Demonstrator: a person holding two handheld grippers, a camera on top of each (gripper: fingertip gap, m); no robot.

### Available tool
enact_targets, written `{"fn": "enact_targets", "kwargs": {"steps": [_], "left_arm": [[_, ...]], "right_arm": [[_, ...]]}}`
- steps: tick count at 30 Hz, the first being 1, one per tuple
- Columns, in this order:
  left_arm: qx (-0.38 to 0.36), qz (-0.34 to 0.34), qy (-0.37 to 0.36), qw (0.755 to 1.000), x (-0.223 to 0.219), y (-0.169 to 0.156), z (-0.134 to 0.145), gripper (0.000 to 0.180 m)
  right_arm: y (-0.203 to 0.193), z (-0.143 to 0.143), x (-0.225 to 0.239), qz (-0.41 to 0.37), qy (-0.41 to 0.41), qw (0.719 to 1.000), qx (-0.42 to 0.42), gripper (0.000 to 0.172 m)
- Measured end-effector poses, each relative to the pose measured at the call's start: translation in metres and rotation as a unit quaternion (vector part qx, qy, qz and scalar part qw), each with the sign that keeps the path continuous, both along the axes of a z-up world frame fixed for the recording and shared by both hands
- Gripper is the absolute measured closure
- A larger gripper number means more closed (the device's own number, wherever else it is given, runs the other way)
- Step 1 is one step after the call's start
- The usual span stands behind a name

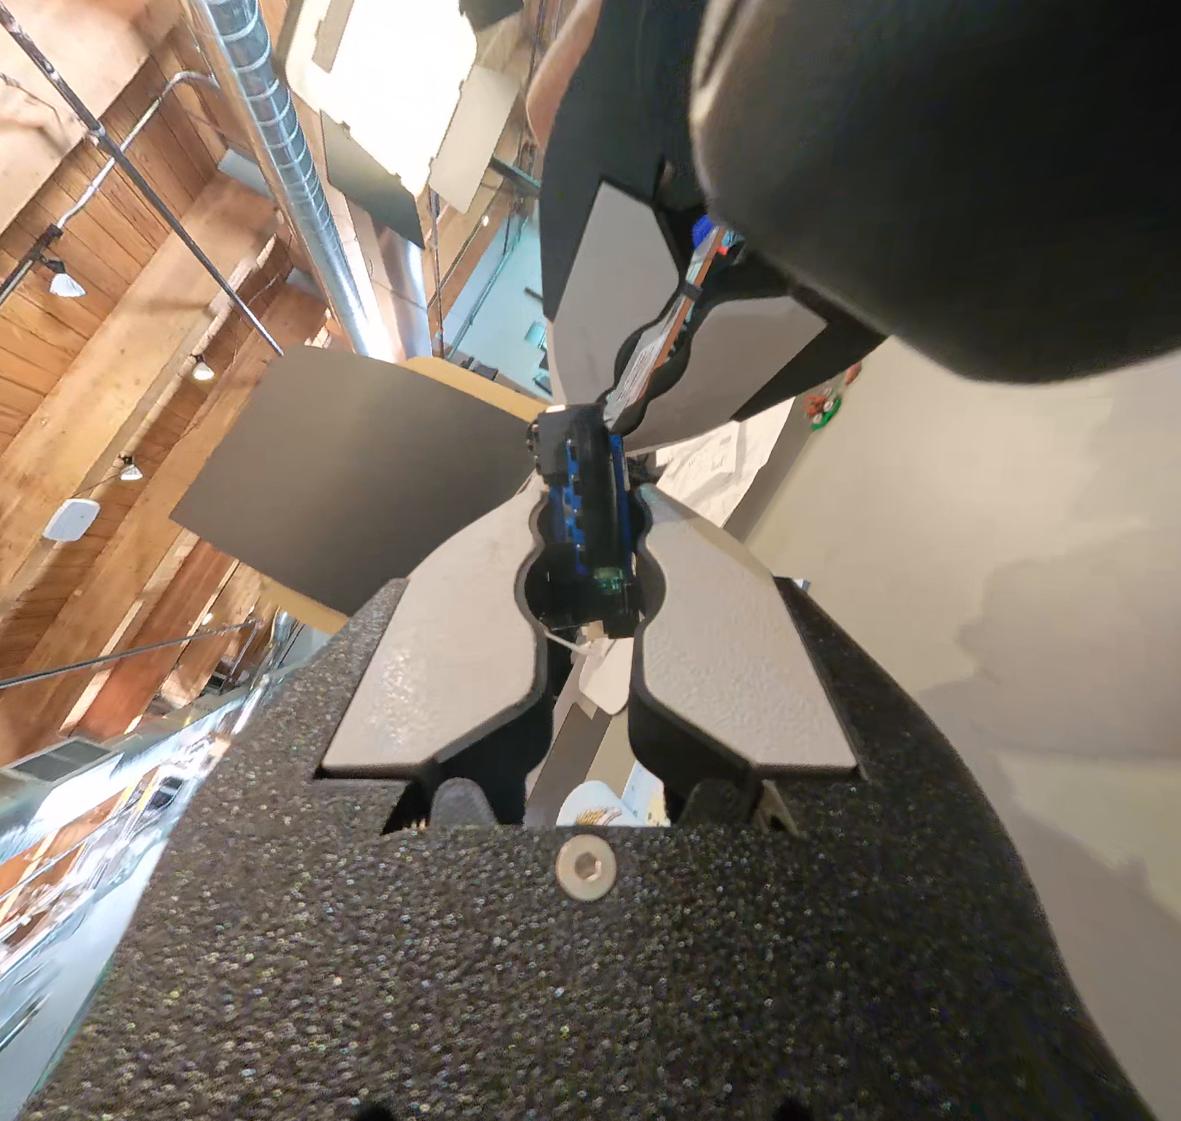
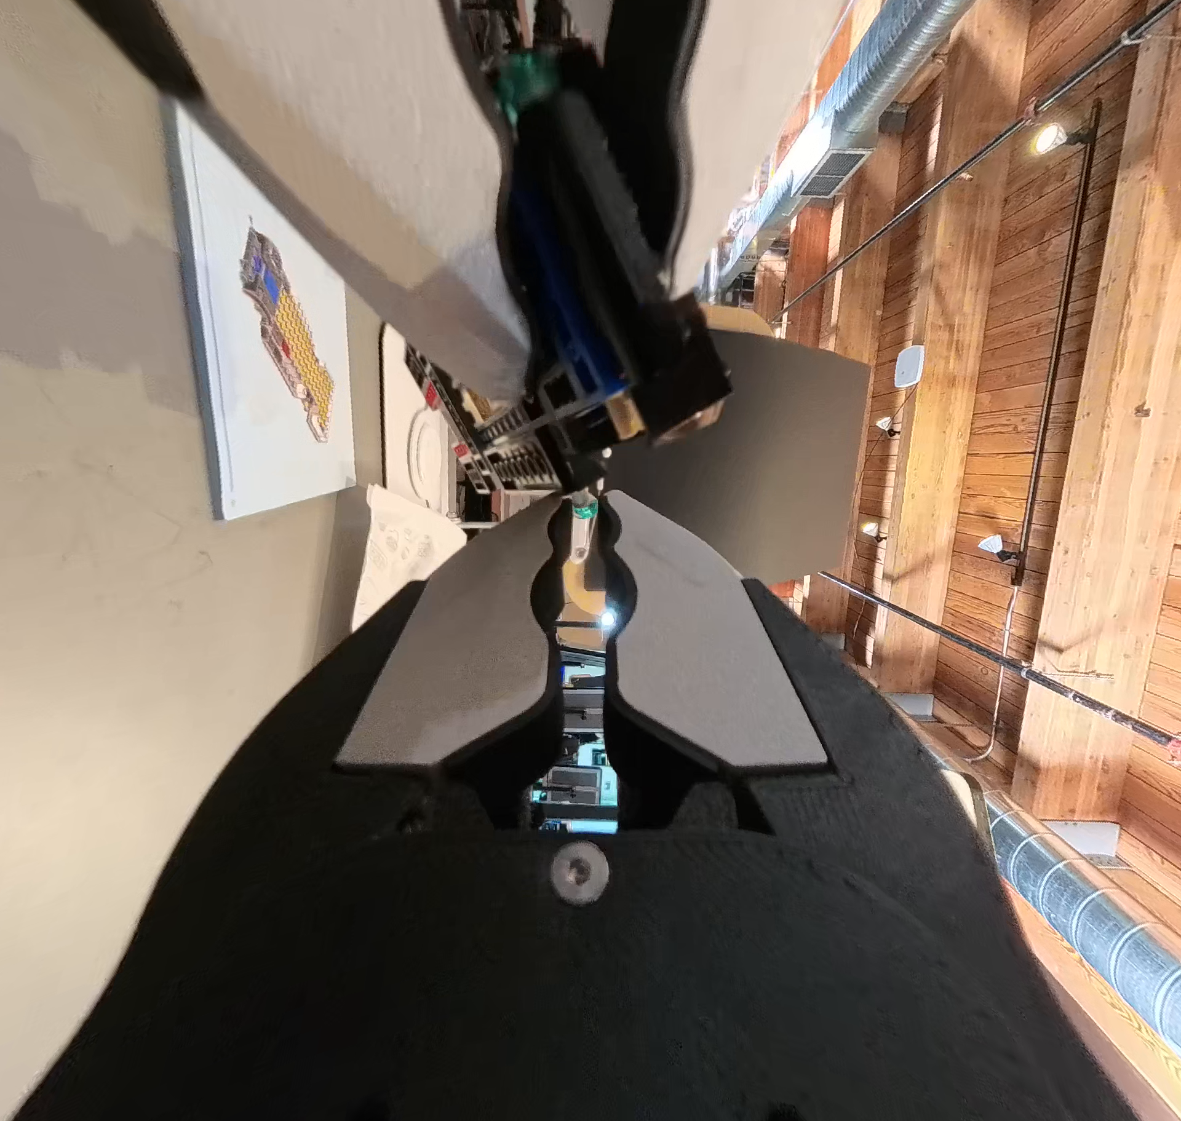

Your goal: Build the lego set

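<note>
My left gripper [image 1: 588, 502] is shut on a black and blue brick assembly [image 1: 585, 483] and holds it up in the air. A large dark grey panel [image 1: 358, 470] sticks out from the assembly's far end. My right gripper [image 2: 583, 512] is shut on a small clear piece with a green ring [image 2: 581, 525], whose tip meets the end of the assembly [image 2: 594, 298]. The right wrist view shows the left gripper [image 2: 601, 317] coming in from the top, with the panel [image 2: 767, 451] to its right. The left wrist view shows the right gripper [image 1: 629, 397] coming in from above.
A beige table [image 2: 96, 643] carries a white booklet [image 2: 268, 349], a white paper bag [image 2: 402, 547], a white tray [image 2: 409, 438] and a black brick structure [image 2: 505, 458]. Loose green and red pieces [image 1: 824, 407] lie farther off. A person's arm [image 1: 556, 68] is behind the right gripper. My hands' fingertips stand some 5 cm from each other.
</note>
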State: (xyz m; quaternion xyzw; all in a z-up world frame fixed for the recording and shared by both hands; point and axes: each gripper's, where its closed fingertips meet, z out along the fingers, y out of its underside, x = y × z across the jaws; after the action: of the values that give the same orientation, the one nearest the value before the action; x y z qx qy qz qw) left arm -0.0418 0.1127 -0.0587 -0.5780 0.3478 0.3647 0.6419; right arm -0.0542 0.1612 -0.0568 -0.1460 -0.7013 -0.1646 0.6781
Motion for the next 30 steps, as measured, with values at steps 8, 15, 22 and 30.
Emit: {"fn": "enact_targets", "kwargs": {"steps": [8,15,22,30], "left_arm": [[0.054,-0.044,0.009,0.998,0.011,-0.015,0.016,0.158],[0.076,-0.093,-0.02,0.992,0.014,-0.03,0.029,0.158],[0.064,-0.116,-0.008,0.991,0.023,-0.033,0.023,0.158],[0.062,-0.11,-0.005,0.992,0.023,-0.033,0.023,0.158]], "right_arm": [[0.01,0.008,0.004,-0.009,0.01,1.0,0.016,0.165],[0.03,0.013,0.009,-0.032,0.021,0.999,-0.013,0.165],[0.029,0.011,0.008,-0.031,0.02,0.999,-0.008,0.165],[0.023,0.008,0.006,-0.027,0.016,0.999,0.018,0.165]]}}
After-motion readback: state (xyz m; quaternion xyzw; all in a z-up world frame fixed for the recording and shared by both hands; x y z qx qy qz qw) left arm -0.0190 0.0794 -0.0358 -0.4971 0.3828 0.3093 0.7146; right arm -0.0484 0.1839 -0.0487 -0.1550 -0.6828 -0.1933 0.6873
